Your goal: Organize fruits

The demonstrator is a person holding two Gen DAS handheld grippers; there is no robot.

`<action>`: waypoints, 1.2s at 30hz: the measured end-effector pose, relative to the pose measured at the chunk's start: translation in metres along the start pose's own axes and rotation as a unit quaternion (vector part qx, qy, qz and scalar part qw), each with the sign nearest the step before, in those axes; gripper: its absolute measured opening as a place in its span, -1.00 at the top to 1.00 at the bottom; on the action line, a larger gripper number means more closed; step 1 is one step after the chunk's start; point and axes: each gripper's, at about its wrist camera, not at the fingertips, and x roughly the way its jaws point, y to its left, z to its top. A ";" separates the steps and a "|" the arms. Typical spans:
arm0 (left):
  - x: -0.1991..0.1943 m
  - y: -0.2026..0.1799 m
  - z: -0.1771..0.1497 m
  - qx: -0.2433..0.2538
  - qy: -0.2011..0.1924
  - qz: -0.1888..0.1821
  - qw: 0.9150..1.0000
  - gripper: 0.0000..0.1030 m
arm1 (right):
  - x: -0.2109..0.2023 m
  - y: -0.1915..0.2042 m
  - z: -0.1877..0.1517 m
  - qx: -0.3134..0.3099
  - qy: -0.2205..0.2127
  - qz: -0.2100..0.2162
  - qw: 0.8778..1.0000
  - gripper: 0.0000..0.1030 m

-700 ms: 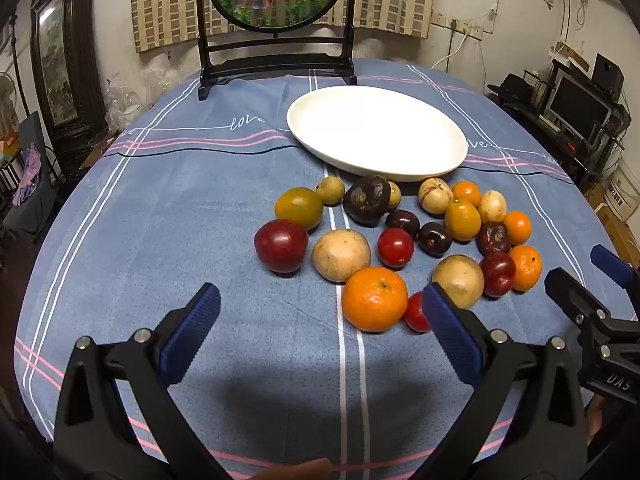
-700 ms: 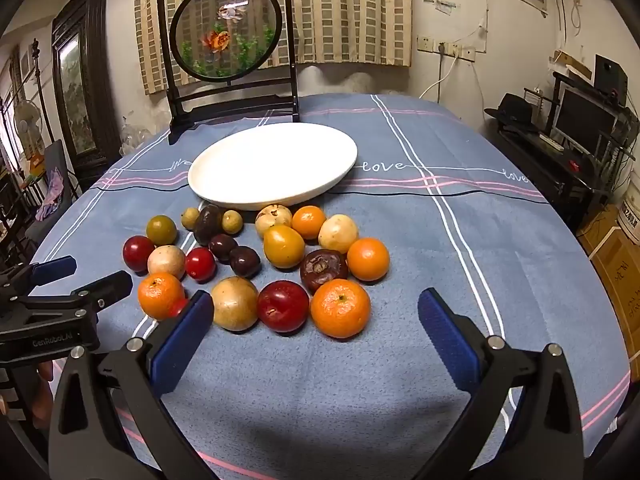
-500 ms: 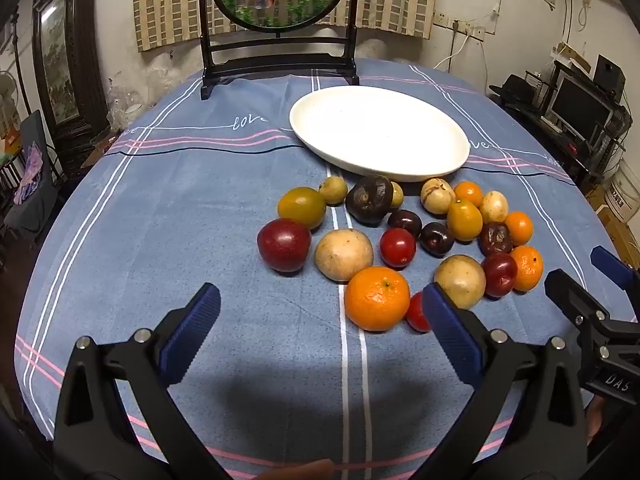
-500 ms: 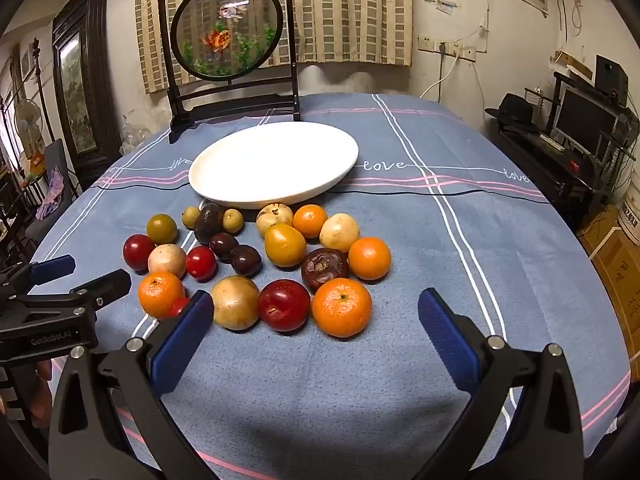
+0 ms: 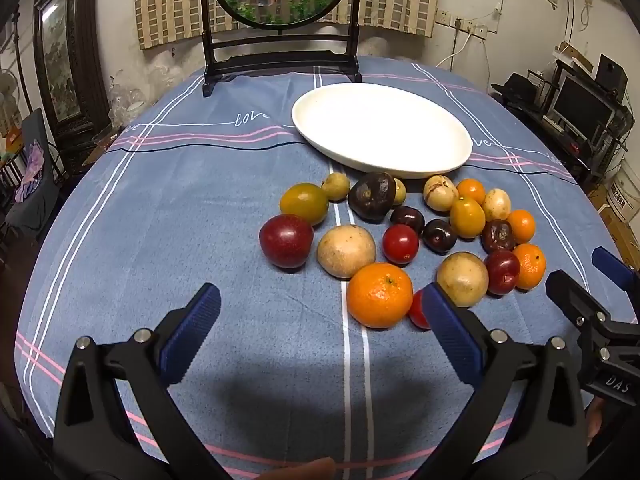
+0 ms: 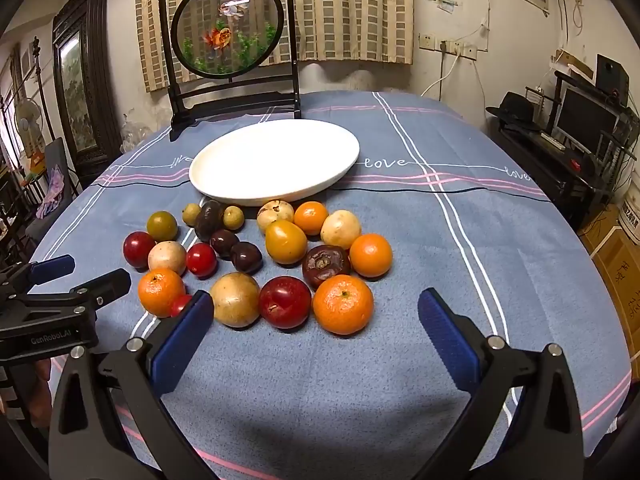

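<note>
On the table: we found a blue cloth with white and pink stripes spread under everything.
Plate: a white oval ceramic plate sat bare beyond the fruit, and we saw no fruit inside it.
Fruit pile: we counted the mixed round fruits in a loose cluster on the cloth, just in front of the plate's near rim.
Nearest to our left side: a large orange tangerine lay with a small red fruit touching it; that red one was half hidden behind a finger, so perhaps a cherry tomato.
Nearest to our right side: another big orange tangerine lay beside a shiny red plum and a tan round fruit.
Left gripper: we held its blue-padded jaws wide apart above bare cloth, gripping nothing, short of the pile.
Right gripper: our jaws were likewise spread wide and empty, the tangerine lying just ahead of the gap.
Behind the plate: a black wooden stand with a round goldfish panel stood upright.
</note>
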 end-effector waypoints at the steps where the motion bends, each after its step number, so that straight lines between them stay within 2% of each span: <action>1: 0.000 0.000 -0.001 0.001 0.000 -0.001 1.000 -0.96 | 0.000 0.000 0.000 0.000 0.000 0.000 1.000 -0.97; 36: -0.002 -0.002 -0.002 0.000 0.006 -0.002 1.000 -0.96 | 0.002 0.000 -0.002 -0.002 0.008 0.006 1.000 -0.97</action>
